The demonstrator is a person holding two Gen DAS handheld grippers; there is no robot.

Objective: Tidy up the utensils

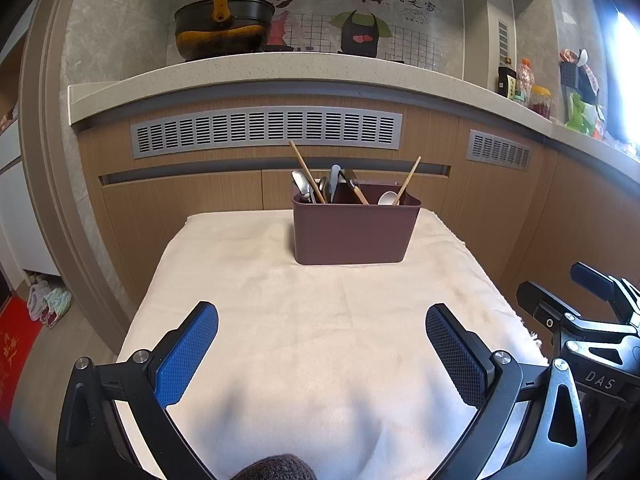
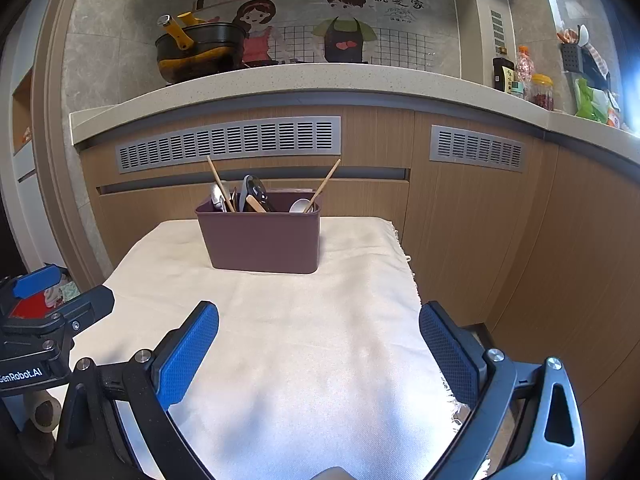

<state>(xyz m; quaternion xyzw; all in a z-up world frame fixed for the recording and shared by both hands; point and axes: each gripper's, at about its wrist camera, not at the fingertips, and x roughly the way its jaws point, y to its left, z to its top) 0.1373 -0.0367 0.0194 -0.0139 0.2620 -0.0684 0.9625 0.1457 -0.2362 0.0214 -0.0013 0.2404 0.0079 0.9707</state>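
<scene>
1. A maroon rectangular plastic utensil bin [image 1: 356,230] stands upright at the far end of the surface, on a cream woven cloth [image 1: 312,340] that covers it. The bin's long side runs left to right, its open top facing up.
2. Inside the bin the utensils stand roughly on end. A light wooden chopstick [image 1: 307,172] at the left end leans with its tip up and to the left; a second wooden chopstick [image 1: 409,179] at the right end leans up and to the right.
3. Between them are several metal utensils [image 1: 302,190] bunched at the left, a dark-handled tool [image 1: 347,184] near the middle, and a pale spoon bowl [image 1: 387,198] at the right, beside the second chopstick. Which compartment each sits in cannot be told.
4. The left gripper [image 1: 322,354] hovers over the near part of the cloth, well apart from the bin, pointing straight toward it. Its blue-padded fingers [image 1: 188,354] are spread wide with nothing between them.
5. The right gripper [image 2: 319,354] is level beside it, to the right, also aimed at the bin, its blue pads [image 2: 188,354] wide apart and empty; its right finger hangs past the cloth's fringed right edge.
6. Behind the surface runs a wood-fronted kitchen counter [image 1: 280,76] with grey vent grilles [image 1: 266,128], carrying a black pot with a yellow handle [image 1: 222,28].
</scene>
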